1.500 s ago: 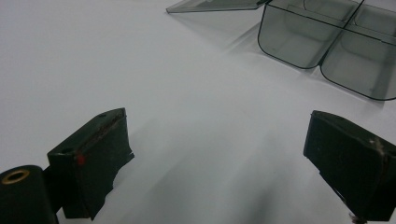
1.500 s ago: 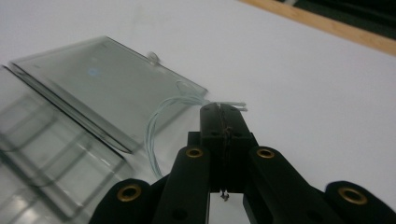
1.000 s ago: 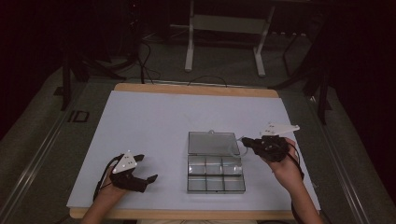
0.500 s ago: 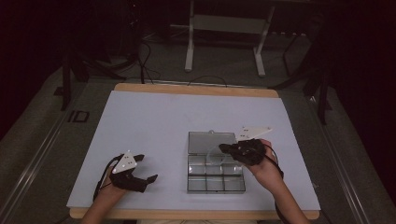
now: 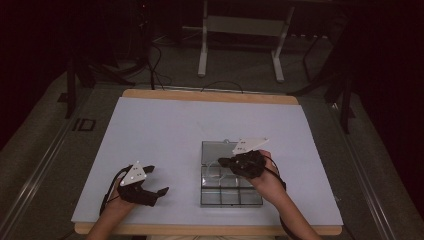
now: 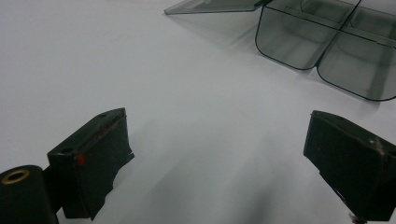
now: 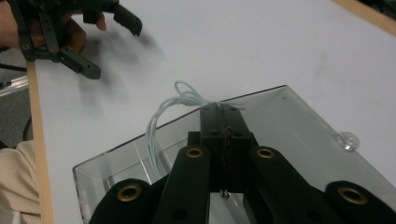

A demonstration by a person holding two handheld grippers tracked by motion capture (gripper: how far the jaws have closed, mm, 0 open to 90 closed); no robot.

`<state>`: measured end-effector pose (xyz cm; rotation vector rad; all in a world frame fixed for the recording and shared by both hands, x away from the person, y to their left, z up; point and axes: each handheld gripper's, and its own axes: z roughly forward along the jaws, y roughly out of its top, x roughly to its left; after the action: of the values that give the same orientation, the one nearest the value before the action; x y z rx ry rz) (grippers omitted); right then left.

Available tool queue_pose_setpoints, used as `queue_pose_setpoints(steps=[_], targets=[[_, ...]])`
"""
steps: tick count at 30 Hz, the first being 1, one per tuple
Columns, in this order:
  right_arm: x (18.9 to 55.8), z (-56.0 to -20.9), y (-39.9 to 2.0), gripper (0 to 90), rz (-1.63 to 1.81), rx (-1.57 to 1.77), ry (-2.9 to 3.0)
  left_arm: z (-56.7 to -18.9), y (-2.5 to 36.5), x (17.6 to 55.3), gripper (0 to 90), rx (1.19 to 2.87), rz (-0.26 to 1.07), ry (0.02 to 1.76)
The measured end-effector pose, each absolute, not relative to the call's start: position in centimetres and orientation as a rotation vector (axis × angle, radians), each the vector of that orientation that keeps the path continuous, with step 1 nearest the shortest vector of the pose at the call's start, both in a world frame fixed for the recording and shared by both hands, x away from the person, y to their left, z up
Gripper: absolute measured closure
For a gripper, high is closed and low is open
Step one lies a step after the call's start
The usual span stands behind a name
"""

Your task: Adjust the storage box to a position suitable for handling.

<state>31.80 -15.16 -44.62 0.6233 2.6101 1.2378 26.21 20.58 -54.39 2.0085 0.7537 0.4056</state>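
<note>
1. Our right gripper [image 7: 223, 116] is pinching a looped pale thread [image 7: 163, 116] at its tips, jaws pressed together on it; in the right gripper view the loops are fanning out up and left of the jaws, low at centre frame.
2. In the high view this gripper [image 5: 225, 162] is hovering over the clear compartment box [image 5: 210, 197], right of centre in the lower half; the thread [image 5: 214, 167] is hanging above the box's upper left cells, beside the flat-lying lid [image 5: 215, 149].
3. Our left gripper [image 6: 219, 163] is resting with jaws spread wide and nothing between them, above bare white table [image 6: 140, 70]; in the high view it [image 5: 152, 192] is sitting at lower left, well apart from the box.
4. We are judging the risks: the thread is light and springy, so on release it could be clinging to the pads or springing over a divider into a neighbouring cell; the cause would be letting go too high or loops catching the box wall; a bump could also be shifting the unheld box.
5. Compared with the earlier frames, our right gripper is now further left, having come in from the box's right edge to over its cells; our left gripper is keeping its place.
</note>
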Motion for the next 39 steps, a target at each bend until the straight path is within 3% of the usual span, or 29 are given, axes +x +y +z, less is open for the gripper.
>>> queue_pose_setpoints(steps=[39], targets=[[33.3, -50.1, -11.5, 89.6, 1.014, 0.624, 2.761, -54.4, 20.6, 26.2, 7.2, 2.008, 0.406, 0.745]])
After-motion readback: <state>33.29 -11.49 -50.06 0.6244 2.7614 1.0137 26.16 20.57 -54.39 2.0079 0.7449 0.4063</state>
